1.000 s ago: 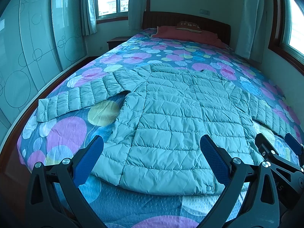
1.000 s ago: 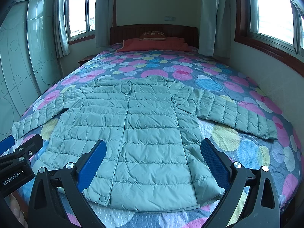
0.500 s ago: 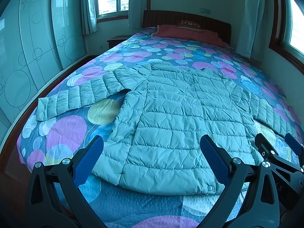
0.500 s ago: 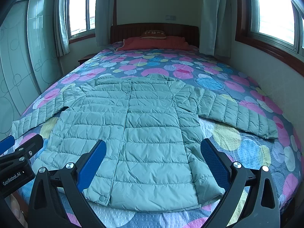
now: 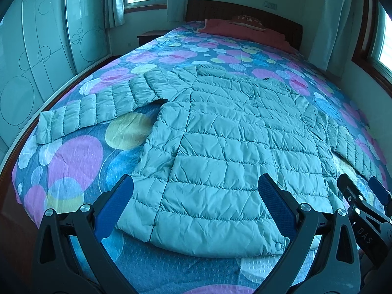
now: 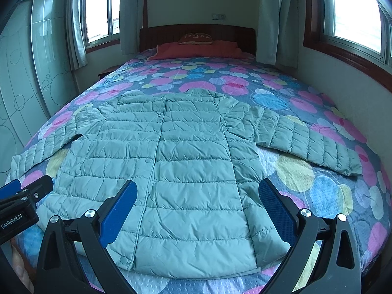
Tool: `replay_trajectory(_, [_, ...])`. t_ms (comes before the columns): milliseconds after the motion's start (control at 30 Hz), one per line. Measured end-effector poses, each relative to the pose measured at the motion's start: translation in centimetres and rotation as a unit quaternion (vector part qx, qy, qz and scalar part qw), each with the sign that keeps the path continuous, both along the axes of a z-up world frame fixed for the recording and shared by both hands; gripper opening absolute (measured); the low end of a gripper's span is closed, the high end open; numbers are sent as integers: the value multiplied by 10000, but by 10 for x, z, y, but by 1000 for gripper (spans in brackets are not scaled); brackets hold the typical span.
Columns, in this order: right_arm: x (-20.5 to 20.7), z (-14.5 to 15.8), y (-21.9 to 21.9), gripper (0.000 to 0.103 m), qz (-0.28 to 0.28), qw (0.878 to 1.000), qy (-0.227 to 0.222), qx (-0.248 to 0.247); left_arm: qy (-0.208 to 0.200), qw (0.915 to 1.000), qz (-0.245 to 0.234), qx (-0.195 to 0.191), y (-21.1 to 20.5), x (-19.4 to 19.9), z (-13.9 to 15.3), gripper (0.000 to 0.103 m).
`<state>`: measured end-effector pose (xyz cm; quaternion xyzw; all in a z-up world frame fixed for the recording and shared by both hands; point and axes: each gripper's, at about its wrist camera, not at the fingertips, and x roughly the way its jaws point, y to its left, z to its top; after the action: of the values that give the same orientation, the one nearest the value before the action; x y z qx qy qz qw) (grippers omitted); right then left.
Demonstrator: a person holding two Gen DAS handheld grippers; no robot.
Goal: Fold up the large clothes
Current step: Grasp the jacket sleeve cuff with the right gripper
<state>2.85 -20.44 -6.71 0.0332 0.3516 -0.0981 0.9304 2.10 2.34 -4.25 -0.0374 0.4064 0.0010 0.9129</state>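
A light teal quilted puffer jacket (image 5: 225,142) lies flat and face up on the bed, both sleeves spread out to the sides; it also shows in the right wrist view (image 6: 186,161). My left gripper (image 5: 196,205) is open and empty, held above the jacket's hem near its left side. My right gripper (image 6: 196,208) is open and empty, held above the hem near its right side. Each gripper shows at the edge of the other's view: the right one (image 5: 362,196), the left one (image 6: 24,191).
The bed (image 6: 330,196) has a blue cover with coloured circles. A red pillow (image 6: 196,49) and wooden headboard (image 6: 196,30) stand at the far end. A glass wardrobe (image 5: 36,49) runs along the left, a wall with windows (image 6: 355,12) along the right.
Both grippers have moved slightly forward over the jacket's hem and tilted down. The jacket has not moved.
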Motion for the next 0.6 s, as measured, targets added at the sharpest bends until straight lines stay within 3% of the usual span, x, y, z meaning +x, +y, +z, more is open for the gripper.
replay_trajectory(67, [6, -6, -7, 99, -53, 9999, 112, 21, 46, 9999, 100, -16, 7, 7, -4, 97])
replay_trajectory(133, [10, -11, -17, 99, -119, 9998, 153, 96, 121, 9996, 233, 35, 14, 16, -10, 72])
replay_trajectory(267, [18, -20, -41, 97, -274, 9990, 132, 331, 356, 9982, 487, -9, 36, 36, -22, 58])
replay_trajectory(300, [21, -22, -47, 96, -325, 9986, 166, 382, 380, 9975, 590, -1, 42, 40, -24, 58])
replay_trajectory(367, [28, -27, -60, 76, -417, 9977, 260, 472, 420, 9958, 819, -14, 57, 49, -28, 58])
replay_trajectory(400, [31, -30, -67, 60, -506, 9969, 320, 514, 431, 9946, 947, -27, 65, 54, -30, 59])
replay_trajectory(533, [36, -37, -107, 59, -832, 9927, 256, 836, 426, 9871, 1543, -46, 105, 69, -38, 79])
replay_trajectory(600, [36, -40, -134, 67, -1115, 9884, 164, 1015, 409, 9809, 1897, -118, 127, 75, -43, 84])
